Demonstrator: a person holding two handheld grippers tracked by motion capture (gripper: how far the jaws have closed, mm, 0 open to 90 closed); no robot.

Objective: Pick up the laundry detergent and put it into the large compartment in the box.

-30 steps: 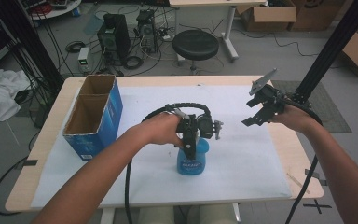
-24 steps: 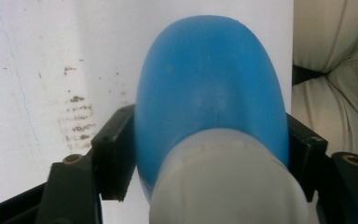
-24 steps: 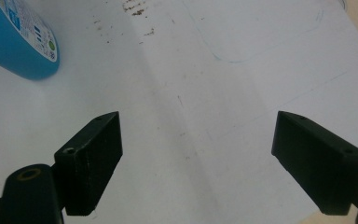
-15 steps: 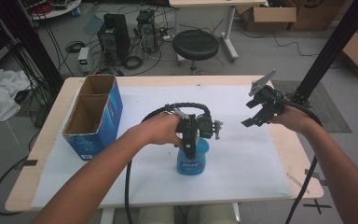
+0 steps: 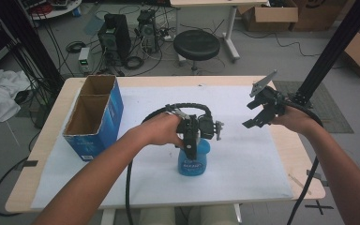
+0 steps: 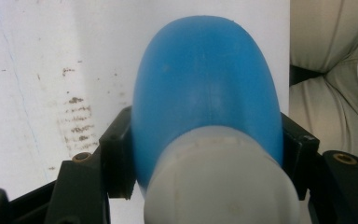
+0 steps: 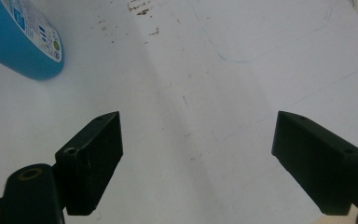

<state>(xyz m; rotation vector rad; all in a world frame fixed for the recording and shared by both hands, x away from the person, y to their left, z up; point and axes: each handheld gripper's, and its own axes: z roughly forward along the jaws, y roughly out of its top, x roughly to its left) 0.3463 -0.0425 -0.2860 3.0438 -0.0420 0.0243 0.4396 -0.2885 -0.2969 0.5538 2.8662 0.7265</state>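
A blue plastic bottle (image 5: 193, 163) with a white cap (image 6: 221, 184) stands upright on the white sheet near the table's front middle. My left gripper (image 5: 191, 151) comes down on it from above, and its jaws have just been closing. They now press both sides of the bottle (image 6: 205, 93) just below the cap. My right gripper (image 5: 258, 115) hovers open above the table's right side, well apart from the bottle. In the right gripper view its jaws (image 7: 198, 154) stand wide over bare paper, with the bottle (image 7: 18, 37) at the upper left.
A tall blue cardboard box (image 5: 91, 119) with two open compartments stands at the table's left. A white paper sheet (image 5: 262, 164) covers most of the wooden table (image 5: 304, 164). A black post (image 5: 328, 51) rises by the right rear corner. A stool (image 5: 197, 44) stands behind the table.
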